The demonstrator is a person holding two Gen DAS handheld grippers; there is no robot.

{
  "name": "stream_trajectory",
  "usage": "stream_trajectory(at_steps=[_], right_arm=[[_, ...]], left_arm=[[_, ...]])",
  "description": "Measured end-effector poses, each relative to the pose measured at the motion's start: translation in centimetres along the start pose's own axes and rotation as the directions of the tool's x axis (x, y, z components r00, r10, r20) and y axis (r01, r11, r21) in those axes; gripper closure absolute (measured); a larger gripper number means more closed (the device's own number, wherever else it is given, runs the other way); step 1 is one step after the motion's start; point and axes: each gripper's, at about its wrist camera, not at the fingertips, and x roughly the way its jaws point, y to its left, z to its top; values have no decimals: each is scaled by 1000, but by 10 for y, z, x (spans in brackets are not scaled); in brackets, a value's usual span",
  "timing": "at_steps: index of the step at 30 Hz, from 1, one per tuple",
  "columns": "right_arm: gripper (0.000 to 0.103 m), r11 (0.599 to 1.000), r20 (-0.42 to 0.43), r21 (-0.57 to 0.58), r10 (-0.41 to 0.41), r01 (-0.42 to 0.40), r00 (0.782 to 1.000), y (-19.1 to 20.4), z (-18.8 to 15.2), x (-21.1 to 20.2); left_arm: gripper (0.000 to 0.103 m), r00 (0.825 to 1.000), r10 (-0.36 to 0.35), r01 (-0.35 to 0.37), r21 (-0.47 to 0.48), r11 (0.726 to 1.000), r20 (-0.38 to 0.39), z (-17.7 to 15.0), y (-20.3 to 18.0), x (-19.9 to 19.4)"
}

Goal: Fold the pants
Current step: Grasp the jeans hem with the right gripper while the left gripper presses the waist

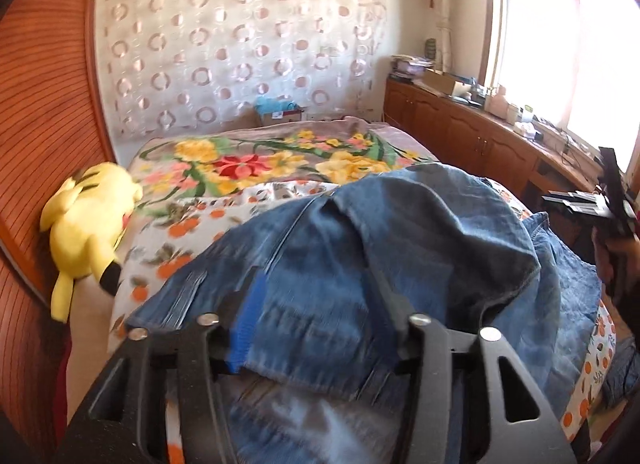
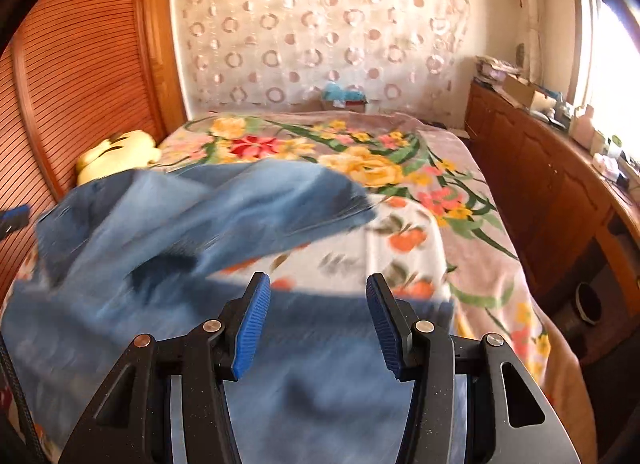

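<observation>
Blue denim pants (image 1: 360, 248) lie bunched on the bed and drape over my left gripper (image 1: 316, 304). Its blue pads (image 1: 248, 324) stand wide apart and the cloth lies between and over them, so it looks open, though the right pad is hidden. In the right wrist view the pants (image 2: 180, 232) are blurred, with one part lifted in the air at the left. My right gripper (image 2: 318, 304) is open and empty, above the denim near the bed's front. It also shows at the right edge of the left wrist view (image 1: 612, 200).
The bed has a floral blanket (image 2: 400, 168). A yellow plush toy (image 1: 88, 220) lies at its left edge by the wooden louvred wardrobe (image 1: 36, 124). A wooden cabinet (image 2: 552, 192) with clutter runs along the right under the window.
</observation>
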Motion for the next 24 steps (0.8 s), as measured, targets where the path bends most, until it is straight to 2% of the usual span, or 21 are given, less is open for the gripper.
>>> stream_trajectory(at_steps=[1, 2, 3, 8, 15, 24], right_arm=[[51, 1000, -12, 3, -5, 5, 1000, -5, 7, 10], [51, 1000, -23, 4, -6, 6, 1000, -8, 14, 20], [51, 1000, -35, 5, -4, 5, 999, -9, 20, 30], [51, 1000, -86, 0, 2, -2, 996, -10, 52, 77], [51, 999, -143, -16, 26, -28, 989, -15, 84, 127], [54, 999, -195, 2, 35, -35, 980, -27, 89, 145]], left_arm=[[38, 1000, -4, 4, 8, 1000, 1, 4, -3, 5], [28, 1000, -12, 12, 14, 1000, 6, 9, -5, 12], [25, 1000, -20, 20, 14, 1000, 11, 12, -7, 16], [25, 999, -38, 38, 16, 999, 0, 24, -15, 46], [25, 999, -32, 33, 14, 999, -36, 19, -16, 75], [25, 999, -15, 16, 4, 1000, -36, 5, -11, 84]])
